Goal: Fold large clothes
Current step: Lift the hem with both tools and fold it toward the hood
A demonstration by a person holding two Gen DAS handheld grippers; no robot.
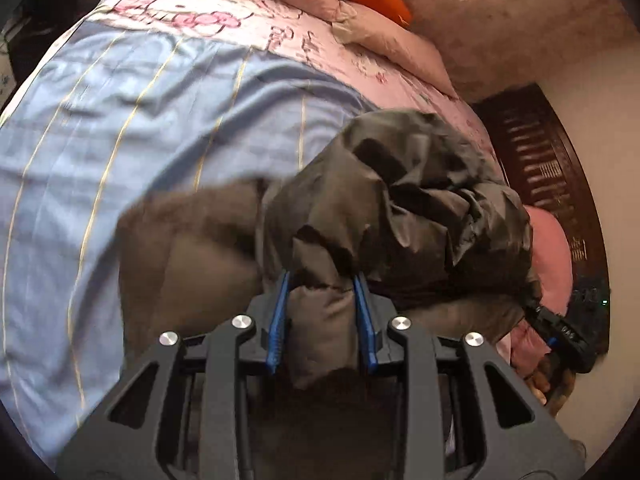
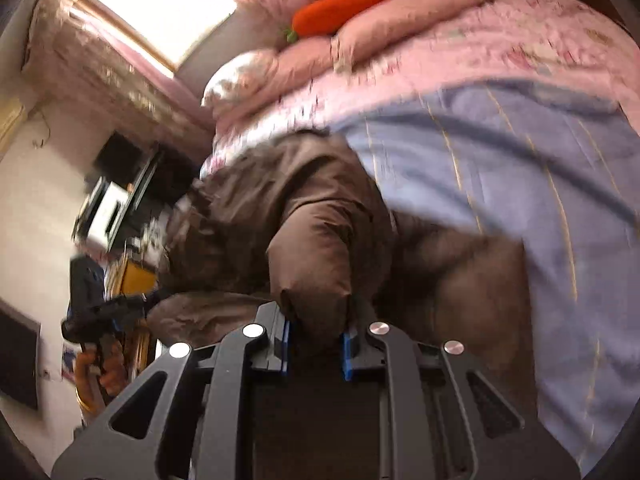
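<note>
A blue striped sheet [image 1: 132,128] covers the bed's left side. The left gripper [image 1: 322,320] has its jaws clamped on a bunched fold of the brown jacket [image 1: 400,200], which hangs lifted over the bed's near edge. The right gripper [image 2: 316,340] likewise pinches the jacket's fabric. An orange carrot plush [image 2: 340,8] lies far off on pink pillows [image 2: 400,12].
</note>
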